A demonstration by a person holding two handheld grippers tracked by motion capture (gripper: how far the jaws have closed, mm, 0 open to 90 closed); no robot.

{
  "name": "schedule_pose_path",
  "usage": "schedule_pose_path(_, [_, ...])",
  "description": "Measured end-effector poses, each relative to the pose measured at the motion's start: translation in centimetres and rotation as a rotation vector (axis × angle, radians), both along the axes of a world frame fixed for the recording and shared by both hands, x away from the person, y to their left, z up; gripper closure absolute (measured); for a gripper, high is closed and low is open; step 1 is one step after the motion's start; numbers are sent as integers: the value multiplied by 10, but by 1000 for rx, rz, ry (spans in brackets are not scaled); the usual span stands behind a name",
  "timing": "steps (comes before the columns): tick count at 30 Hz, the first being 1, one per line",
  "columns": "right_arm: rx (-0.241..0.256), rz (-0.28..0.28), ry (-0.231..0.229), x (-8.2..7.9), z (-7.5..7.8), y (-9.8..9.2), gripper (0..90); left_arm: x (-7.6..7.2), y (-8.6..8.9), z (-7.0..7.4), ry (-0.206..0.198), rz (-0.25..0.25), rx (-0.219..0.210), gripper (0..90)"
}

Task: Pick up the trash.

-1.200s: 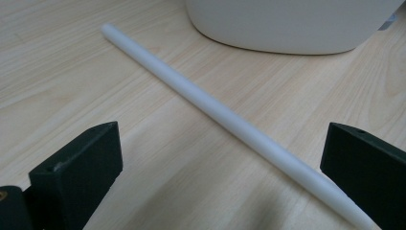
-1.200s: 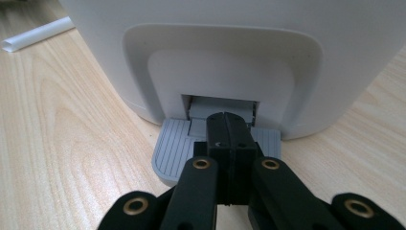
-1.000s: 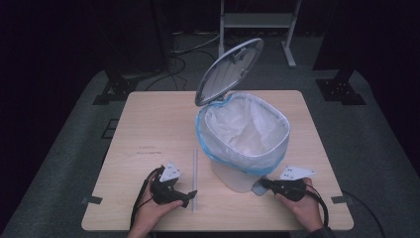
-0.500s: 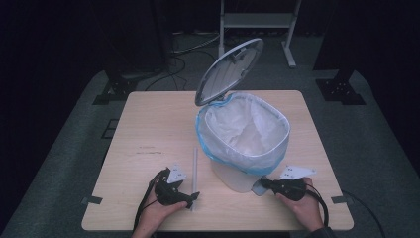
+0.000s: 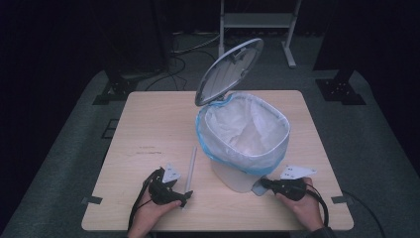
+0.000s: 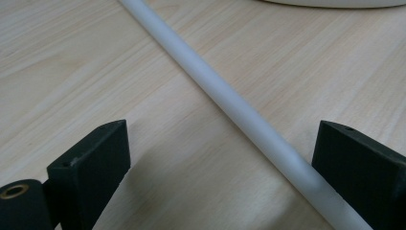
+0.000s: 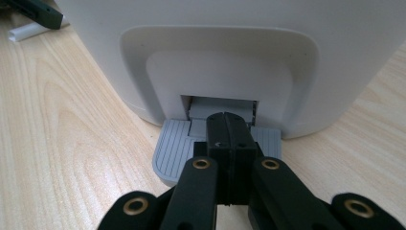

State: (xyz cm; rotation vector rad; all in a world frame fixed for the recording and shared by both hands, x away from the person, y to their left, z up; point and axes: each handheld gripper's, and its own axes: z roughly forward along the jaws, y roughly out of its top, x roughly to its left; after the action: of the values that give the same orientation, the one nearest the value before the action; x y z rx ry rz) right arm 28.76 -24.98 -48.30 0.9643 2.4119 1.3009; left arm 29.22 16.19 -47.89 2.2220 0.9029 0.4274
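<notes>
A thin white rod (image 5: pixel 190 166) lies on the wooden table (image 5: pixel 148 124), left of a white pedal bin (image 5: pixel 233 178). My left gripper (image 5: pixel 184 198) is open at the rod's near end. In the left gripper view the rod (image 6: pixel 239 108) runs diagonally between the jaws of the gripper (image 6: pixel 222 143), close to the right one, with neither jaw touching it. My right gripper (image 7: pixel 229 124) is shut, its tips resting on the bin's grey pedal (image 7: pixel 174 143). The bin's lid (image 5: pixel 229 69) stands raised, and a white liner bag (image 5: pixel 245 131) with a blue rim fills the bin.
The bin stands right of the table's centre. Bare wood stretches across the table's left and far side. A metal stand (image 5: pixel 257 20) and cables sit on the dark floor beyond the table. In the right gripper view the other gripper's jaw (image 7: pixel 38 12) shows at top left.
My left gripper has shifted slightly at the rod's near end. The right gripper, the pedal and the raised lid look the same.
</notes>
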Motion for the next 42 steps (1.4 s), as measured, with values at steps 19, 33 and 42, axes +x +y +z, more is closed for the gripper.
schedule_pose_path(19, [3, 0, 4, 0, 0, 0, 898, 4, 23, 3, 20, 3, -18, 241])
schedule_pose_path(33, [6, -3, 7, 0, 0, 0, 897, 5, 34, 3, 8, -10, -42, 389])
schedule_pose_path(42, [7, -3, 8, 0, 0, 0, 897, 7, 40, 4, 11, -5, -48, 467])
